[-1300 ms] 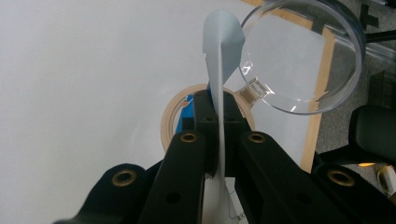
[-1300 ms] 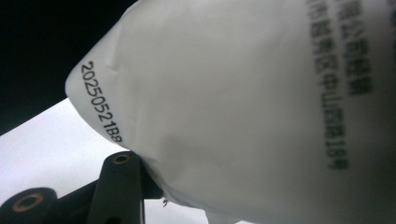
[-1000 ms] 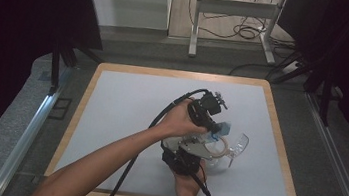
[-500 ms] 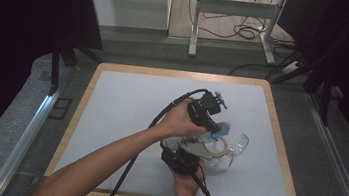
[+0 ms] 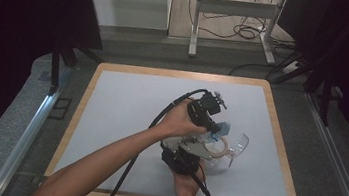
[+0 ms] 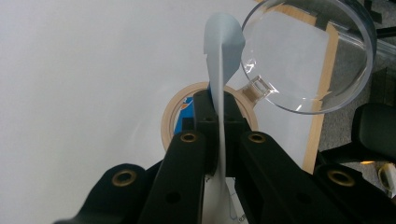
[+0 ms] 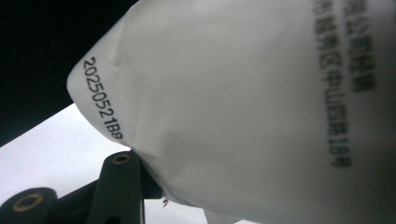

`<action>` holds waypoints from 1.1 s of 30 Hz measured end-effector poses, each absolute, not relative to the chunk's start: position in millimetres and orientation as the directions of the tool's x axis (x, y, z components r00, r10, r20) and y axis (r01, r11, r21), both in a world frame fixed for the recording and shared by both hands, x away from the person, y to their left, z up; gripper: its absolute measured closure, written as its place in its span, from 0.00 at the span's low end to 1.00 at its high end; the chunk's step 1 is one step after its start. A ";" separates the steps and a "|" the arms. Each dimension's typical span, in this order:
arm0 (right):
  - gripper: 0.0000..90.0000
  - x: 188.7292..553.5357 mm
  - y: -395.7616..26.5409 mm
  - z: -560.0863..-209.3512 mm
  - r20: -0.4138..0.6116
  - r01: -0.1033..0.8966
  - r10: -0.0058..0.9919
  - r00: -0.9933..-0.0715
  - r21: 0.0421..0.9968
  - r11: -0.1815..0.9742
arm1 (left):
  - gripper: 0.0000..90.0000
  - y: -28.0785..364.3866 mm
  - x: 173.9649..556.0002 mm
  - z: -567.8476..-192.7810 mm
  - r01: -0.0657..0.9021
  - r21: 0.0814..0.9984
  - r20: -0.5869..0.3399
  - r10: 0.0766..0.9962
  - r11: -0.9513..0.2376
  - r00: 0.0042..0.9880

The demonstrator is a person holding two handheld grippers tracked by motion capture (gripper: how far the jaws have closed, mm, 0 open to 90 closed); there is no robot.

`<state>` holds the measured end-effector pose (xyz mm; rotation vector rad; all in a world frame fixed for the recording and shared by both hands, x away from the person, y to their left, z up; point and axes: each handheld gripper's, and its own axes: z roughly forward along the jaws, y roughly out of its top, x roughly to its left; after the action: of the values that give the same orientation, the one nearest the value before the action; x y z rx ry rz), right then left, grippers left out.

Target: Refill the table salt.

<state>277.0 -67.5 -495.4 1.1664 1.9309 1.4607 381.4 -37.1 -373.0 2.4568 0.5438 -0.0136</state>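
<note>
Mid-wipe near the worktop's right edge: left gripper fingers clenched on a blue wipe beside the glasses, right gripper grip untellable; next, wipe onto lens.

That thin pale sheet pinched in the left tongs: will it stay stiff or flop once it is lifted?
The sheet probably flops: seen edge-on between the left tongs, it already curves and curls at its free end. It looks very light, being so thin. Its creased printed surface suggests that it crumples rather than breaks.
</note>
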 end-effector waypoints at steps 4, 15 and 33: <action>0.55 276.6 -67.7 -495.1 0.134 0.353 0.831 -0.541 0.932 0.080 | 1.00 -37.3 381.2 -372.6 0.383 0.570 -0.136 0.377 -0.727 0.916; 0.55 276.0 -66.6 -493.5 0.148 0.351 0.831 -0.537 0.935 0.060 | 1.00 -37.9 381.3 -371.7 0.383 0.571 -0.135 0.377 -0.726 0.916; 0.55 277.0 -64.3 -490.3 0.192 0.346 0.828 -0.528 0.938 0.003 | 1.00 -38.4 381.3 -369.1 0.379 0.569 -0.130 0.376 -0.729 0.918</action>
<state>277.0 -64.3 -490.3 1.2057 1.8682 1.5407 381.3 -38.4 -369.1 2.4601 0.5371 -0.0072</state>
